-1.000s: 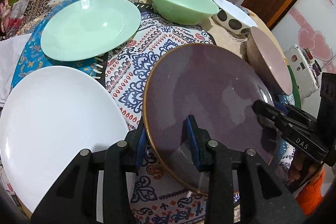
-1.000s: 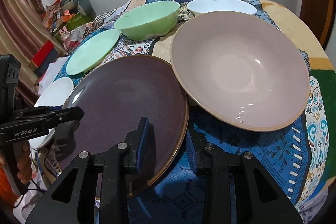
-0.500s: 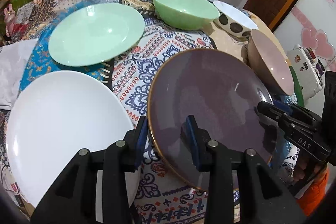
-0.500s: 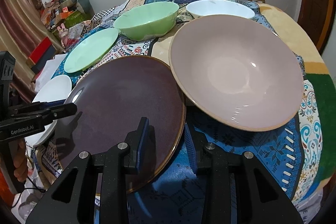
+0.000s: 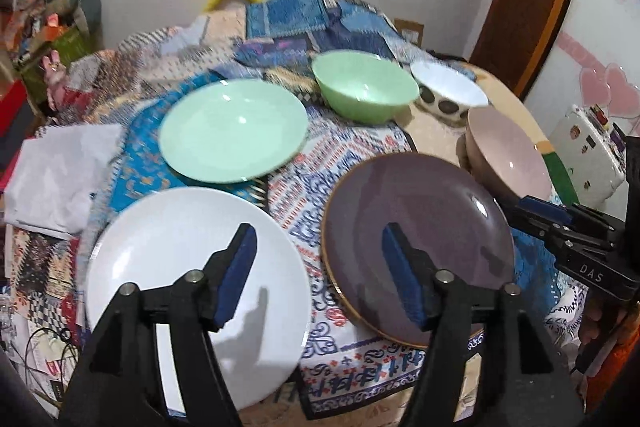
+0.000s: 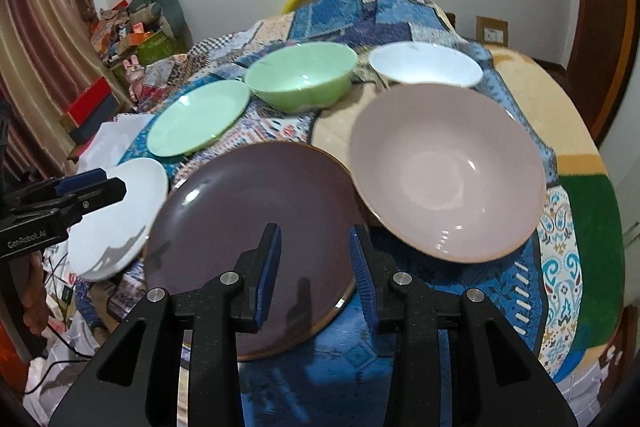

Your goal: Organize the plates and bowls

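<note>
Nearest, the left gripper (image 5: 316, 275) has just been opening and stands wide with nothing between its pads, over the gap between the white plate (image 5: 176, 259) and the purple plate (image 5: 420, 243). The right gripper (image 6: 314, 267) is narrow but apart, gripping nothing, above the purple plate's near rim. Beyond lie 2 green pieces and 2 bowls.

On the cloth-covered desk (image 5: 352, 163), the round white plate (image 5: 192, 267) lies left of the dark purple glazed plate (image 5: 416, 239). Behind them sit the pale green plate (image 5: 232, 131) and, further right, the green bowl (image 5: 364, 87), spotted white bowl (image 5: 448, 91) and pink bowl (image 5: 508, 151).
</note>
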`<state>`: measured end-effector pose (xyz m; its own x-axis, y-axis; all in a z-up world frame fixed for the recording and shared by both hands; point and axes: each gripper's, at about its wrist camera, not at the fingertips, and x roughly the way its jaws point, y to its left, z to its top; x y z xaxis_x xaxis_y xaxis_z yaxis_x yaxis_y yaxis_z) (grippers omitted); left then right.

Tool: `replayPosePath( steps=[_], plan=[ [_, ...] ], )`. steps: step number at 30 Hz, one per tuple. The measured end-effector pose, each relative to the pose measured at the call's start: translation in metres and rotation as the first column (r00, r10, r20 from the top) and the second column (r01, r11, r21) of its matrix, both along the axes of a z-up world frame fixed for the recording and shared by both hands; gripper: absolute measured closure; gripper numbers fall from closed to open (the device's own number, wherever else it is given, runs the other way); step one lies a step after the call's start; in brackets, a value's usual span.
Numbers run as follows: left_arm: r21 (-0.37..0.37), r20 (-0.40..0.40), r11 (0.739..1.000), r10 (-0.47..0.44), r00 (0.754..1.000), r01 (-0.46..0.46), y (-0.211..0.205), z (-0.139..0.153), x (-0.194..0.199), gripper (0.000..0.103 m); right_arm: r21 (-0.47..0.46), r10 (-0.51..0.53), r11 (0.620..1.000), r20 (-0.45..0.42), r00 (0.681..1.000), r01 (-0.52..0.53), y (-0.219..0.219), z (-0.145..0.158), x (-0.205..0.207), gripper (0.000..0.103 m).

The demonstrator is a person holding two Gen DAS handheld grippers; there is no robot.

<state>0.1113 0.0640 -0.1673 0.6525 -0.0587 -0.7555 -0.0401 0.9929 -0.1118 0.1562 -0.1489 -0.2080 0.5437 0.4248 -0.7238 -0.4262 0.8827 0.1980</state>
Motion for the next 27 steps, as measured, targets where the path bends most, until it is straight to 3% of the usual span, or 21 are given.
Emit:
replayPosePath(
  steps=[13, 27],
  plan=[
    [0.025, 0.029, 0.994, 0.106, 0.994, -0.106, 0.051, 0.023, -0.028, 0.036, -0.008, 0.129, 0.992, 0.102, 0.986, -0.129, 0.061, 0.029, -0.007, 0.054],
    [0.046, -0.041, 0.969, 0.246, 0.968, -0.244, 0.127, -0.005, -0.053, 0.036, -0.047, 0.278, 0.960, 0.070, 0.958, -0.275, 0.143, 0.015, -0.006, 0.052]
  ],
)
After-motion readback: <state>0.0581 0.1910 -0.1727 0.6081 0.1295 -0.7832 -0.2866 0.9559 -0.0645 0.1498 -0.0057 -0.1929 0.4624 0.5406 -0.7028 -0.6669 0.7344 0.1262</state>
